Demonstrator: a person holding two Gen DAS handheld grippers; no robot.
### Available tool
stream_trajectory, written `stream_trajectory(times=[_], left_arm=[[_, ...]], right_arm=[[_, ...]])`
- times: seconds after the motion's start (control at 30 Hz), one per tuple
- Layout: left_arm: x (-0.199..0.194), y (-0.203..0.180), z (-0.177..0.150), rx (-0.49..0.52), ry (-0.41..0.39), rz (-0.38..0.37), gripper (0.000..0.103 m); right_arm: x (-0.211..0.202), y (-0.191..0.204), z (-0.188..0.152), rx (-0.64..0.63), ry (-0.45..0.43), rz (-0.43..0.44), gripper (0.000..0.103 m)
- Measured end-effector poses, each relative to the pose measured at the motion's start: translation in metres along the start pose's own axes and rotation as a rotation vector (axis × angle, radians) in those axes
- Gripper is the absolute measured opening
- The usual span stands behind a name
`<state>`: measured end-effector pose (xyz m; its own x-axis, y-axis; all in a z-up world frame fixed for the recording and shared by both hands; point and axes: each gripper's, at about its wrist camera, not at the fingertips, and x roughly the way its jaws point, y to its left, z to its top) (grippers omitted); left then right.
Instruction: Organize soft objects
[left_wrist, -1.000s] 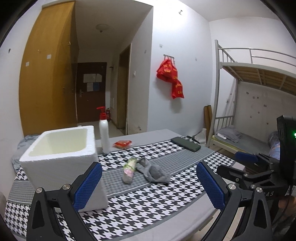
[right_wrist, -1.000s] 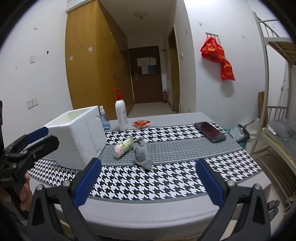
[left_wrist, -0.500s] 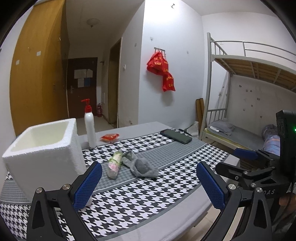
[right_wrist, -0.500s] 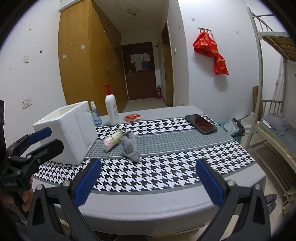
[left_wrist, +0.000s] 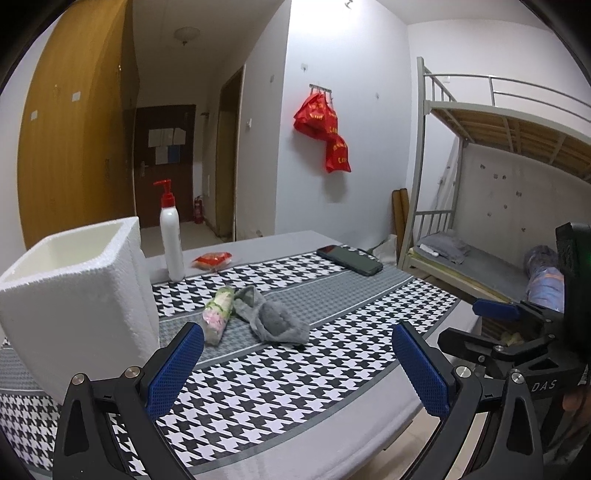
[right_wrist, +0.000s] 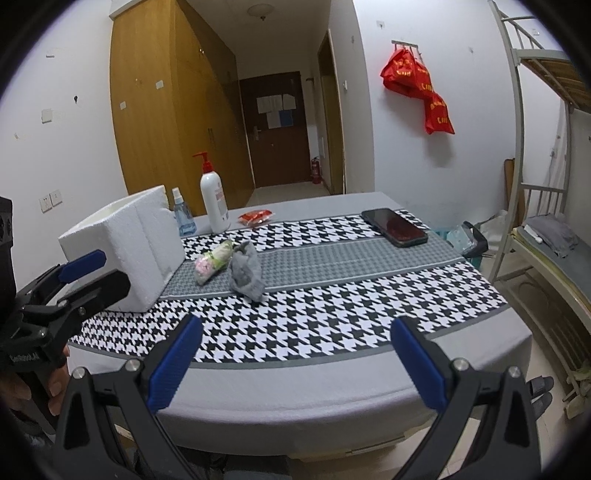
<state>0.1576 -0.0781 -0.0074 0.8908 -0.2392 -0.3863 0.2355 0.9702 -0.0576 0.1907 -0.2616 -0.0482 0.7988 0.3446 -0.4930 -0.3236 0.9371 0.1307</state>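
Note:
A crumpled grey sock (left_wrist: 271, 320) (right_wrist: 245, 271) lies on the grey band of the houndstooth tablecloth. A rolled green-and-pink soft bundle (left_wrist: 218, 314) (right_wrist: 214, 260) lies just left of it, touching it. A white foam box (left_wrist: 74, 295) (right_wrist: 125, 247), open on top, stands at the left. My left gripper (left_wrist: 295, 369) is open and empty, held above the near table edge short of the sock. My right gripper (right_wrist: 295, 365) is open and empty, further back over the front edge. Each gripper shows in the other's view.
A white pump bottle (left_wrist: 171, 240) (right_wrist: 214, 201), a small blue spray bottle (right_wrist: 183, 218) and a red packet (left_wrist: 212, 259) (right_wrist: 255, 216) stand behind the soft things. A black phone (left_wrist: 349, 259) (right_wrist: 393, 226) lies at the right. A bunk bed (left_wrist: 498, 229) stands right of the table.
Both grippers have drawn back from the table and turned a little to the right; the sock, bundle and box have not moved on the cloth. Both grippers have stayed open.

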Motion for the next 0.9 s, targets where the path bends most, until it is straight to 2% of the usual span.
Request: stream_trajectory(times=[0.4, 0.6, 0.9], left_arm=[[0.037, 0.002, 0.003, -0.014, 0.057, 0.036, 0.102], [0.058, 0.017, 0.007, -0.049, 0.101, 0.097, 0.102], [0.073, 0.019, 0.014, -0.035, 0.109, 0.126, 0.102]], right_arm=[[0.017, -0.015, -0.002, 0.012, 0.036, 0.03, 0.103], [0.027, -0.018, 0.002, 0.016, 0.045, 0.053, 0.103], [0.04, -0.019, 0.007, 0.008, 0.053, 0.073, 0.103]])
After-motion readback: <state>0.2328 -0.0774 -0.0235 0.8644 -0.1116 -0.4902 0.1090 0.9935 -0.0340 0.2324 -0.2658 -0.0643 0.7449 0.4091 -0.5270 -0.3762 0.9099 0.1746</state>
